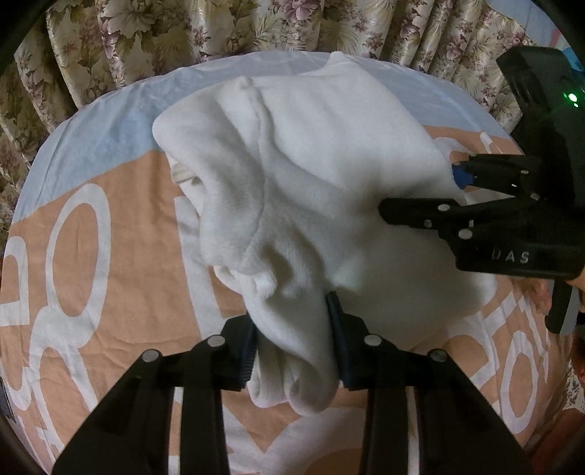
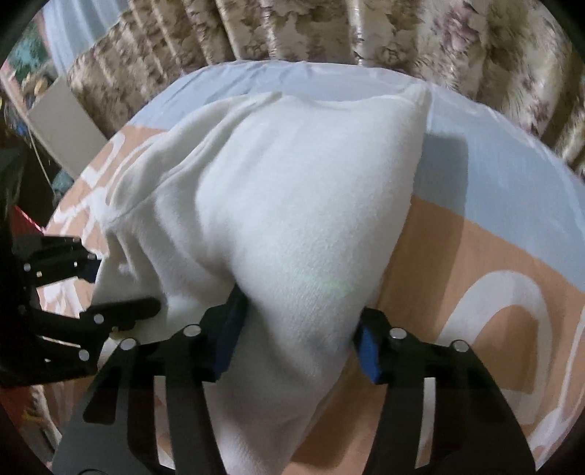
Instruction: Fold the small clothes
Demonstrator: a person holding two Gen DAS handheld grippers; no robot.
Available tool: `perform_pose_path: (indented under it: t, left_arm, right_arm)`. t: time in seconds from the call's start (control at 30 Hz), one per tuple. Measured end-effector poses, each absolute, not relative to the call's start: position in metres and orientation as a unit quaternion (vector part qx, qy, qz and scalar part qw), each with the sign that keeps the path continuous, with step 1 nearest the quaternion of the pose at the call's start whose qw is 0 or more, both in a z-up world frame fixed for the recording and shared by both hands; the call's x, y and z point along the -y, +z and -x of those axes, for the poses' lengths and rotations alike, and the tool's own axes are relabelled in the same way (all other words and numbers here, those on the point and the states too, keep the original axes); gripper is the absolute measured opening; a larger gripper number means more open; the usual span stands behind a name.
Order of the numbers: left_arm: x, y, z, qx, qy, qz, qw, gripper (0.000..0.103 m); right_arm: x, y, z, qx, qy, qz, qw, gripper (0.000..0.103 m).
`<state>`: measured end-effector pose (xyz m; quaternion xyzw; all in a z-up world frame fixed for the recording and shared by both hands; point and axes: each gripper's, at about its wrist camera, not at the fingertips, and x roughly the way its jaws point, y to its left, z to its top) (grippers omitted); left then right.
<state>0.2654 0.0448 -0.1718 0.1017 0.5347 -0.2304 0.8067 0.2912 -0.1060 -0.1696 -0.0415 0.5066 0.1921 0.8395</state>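
1. Left gripper (image 1: 292, 347), black with dark ribbed pads: it's pinching a bunched fold of the white fleecy garment (image 1: 310, 175), fabric squeezed tight between both pads.
2. Right gripper (image 2: 298, 329), black with blue pads: jaws sit either side of another bunch of the same garment, and the cloth fills the whole gap, so it looks clamped on it too.
3. In the left wrist view the right gripper comes in from the right edge, biting the garment's right side, with a bit of the person's hand behind it.
4. The garment lies rumpled in the middle of the peach and pale blue bedsheet with big white lettering (image 1: 120, 226), its near edges gathered up at the two grippers and a seam running down it.
5. Floral beige curtains (image 1: 164, 33) hang behind the far edge of the bed.
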Motion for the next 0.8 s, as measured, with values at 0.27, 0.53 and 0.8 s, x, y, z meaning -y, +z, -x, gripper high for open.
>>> perform_pose_path:
  t: [0.27, 0.53, 0.8]
  left_arm:
    - [-0.043, -0.169, -0.264, -0.529, -0.222, -0.102, 0.813, 0.026]
    - [-0.038, -0.154, -0.259, -0.511, -0.196, -0.112, 0.829, 0.022]
    - [-0.039, -0.116, -0.255, -0.481, -0.173, -0.109, 0.853, 0.021]
  right_arm:
    - [0.100, -0.166, -0.289, -0.491, 0.194, 0.057, 0.848, 0.039]
    - [0.091, -0.147, -0.276, -0.439, 0.193, 0.076, 0.874, 0.032]
    - [0.087, -0.113, -0.268, -0.377, 0.200, 0.073, 0.901, 0.029]
